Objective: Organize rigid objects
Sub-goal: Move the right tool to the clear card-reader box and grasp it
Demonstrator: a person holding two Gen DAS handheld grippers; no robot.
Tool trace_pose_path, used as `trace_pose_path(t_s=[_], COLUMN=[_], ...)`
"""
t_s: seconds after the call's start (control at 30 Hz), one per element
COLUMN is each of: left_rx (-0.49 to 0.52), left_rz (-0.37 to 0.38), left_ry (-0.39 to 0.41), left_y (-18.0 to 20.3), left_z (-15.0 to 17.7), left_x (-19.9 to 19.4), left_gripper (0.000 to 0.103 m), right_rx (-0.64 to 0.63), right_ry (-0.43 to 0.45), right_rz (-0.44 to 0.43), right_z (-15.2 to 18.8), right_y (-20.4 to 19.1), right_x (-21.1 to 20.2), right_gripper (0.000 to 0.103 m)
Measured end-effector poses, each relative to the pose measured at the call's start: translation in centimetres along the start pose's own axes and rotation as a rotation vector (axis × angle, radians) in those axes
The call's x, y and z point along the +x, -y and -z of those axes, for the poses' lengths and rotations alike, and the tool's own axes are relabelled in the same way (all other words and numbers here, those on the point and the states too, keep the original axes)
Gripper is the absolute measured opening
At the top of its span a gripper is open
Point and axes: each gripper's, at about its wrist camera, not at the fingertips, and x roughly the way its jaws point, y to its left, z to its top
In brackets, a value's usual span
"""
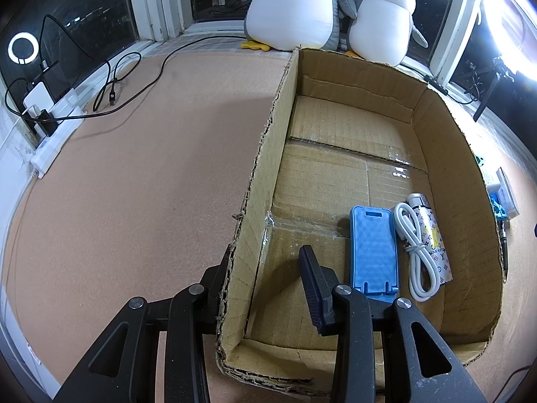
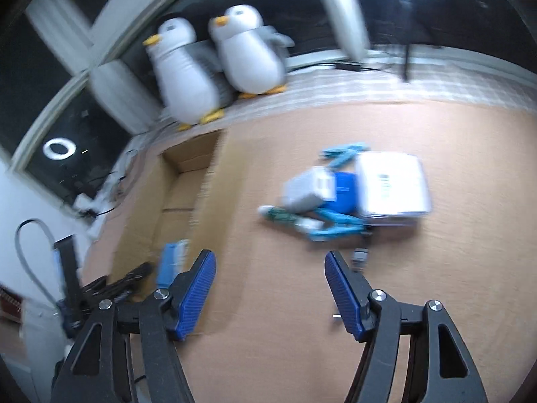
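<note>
Item: right gripper [image 2: 270, 288], fingers apart, empty, nearing pile [image 2: 349, 194] beside cardboard box [image 2: 174, 201].
Left gripper [image 1: 265, 288] clamps the box wall; centre on one piece.

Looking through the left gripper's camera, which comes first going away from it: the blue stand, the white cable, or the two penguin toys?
1. Blue stand: in the cardboard box, just beyond the left gripper.
2. White cable: right beside the stand, slightly farther right.
3. Penguin toys: far back, by the window.
</note>
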Motion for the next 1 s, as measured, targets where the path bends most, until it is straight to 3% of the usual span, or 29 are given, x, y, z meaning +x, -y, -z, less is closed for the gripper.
trace_pose_path(t_s=[0.3,0.7,0.8,1.0], left_rx=[0.0,0.003,0.002,0.0], left_rz=[0.0,-0.003,-0.003,-0.003], left_ry=[0.0,-0.001,-0.002,-0.002], left_y=[0.0,0.0,0.0,0.0], left_z=[0.0,0.0,0.0,-0.1], left_x=[0.0,0.0,0.0,0.1], left_gripper=[0.039,0.039,0.039,0.039], right_rx=[0.05,-0.038,-0.067,-0.057], right_ry=[-0.005,-0.104,-0.117,-0.161], right_rz=[0.146,0.2,0.224,0.22], right_z=[-2.4,-5.9,-6.6,-7.4], right_y=[4.7,6.4,6.3,7.0], right_x=[1.2,5.4,6.3,7.9], right_gripper=[0.064,0.065,0.074,0.074])
